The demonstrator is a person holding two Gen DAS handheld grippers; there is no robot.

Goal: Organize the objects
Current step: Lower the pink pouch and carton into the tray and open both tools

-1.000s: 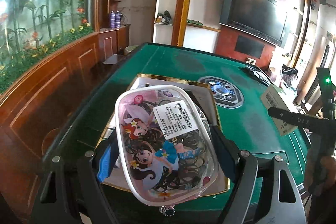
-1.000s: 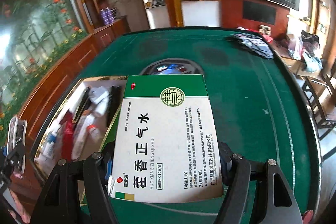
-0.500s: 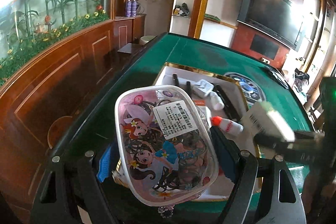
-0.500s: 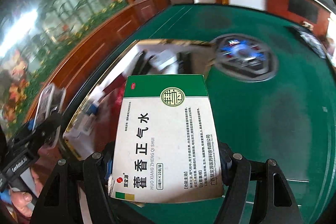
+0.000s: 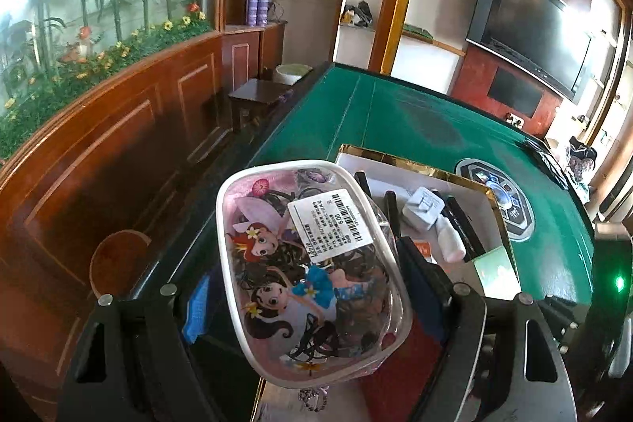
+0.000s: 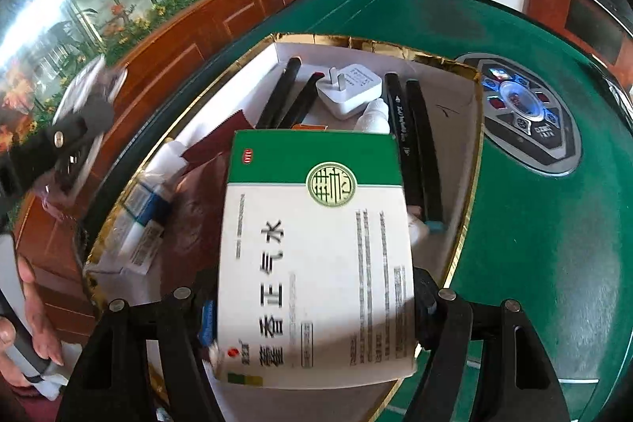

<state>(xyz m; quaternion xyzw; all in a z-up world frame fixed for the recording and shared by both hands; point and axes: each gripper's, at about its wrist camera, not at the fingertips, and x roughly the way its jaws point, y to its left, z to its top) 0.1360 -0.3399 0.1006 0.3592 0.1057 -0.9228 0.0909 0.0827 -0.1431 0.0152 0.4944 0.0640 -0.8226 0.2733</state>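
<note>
On the left, the left gripper (image 5: 312, 307) has its fingers (image 5: 425, 275) clamped on the sides of a clear oval plastic case printed with cartoon girls and filled with dark hair ties (image 5: 308, 267), holding it above the near-left corner of a white, gold-rimmed open box (image 5: 415, 155) that sits on the green felt desk (image 5: 415, 117). Inside the box lie black pens (image 6: 415, 137), a white plug adapter (image 6: 350, 89) and a small white bottle (image 5: 449, 244). To the right, the right gripper (image 6: 316, 307) grips a green-and-white cardboard medicine carton (image 6: 316, 248) between its fingers (image 6: 429, 297), poised over the middle of that box.
</note>
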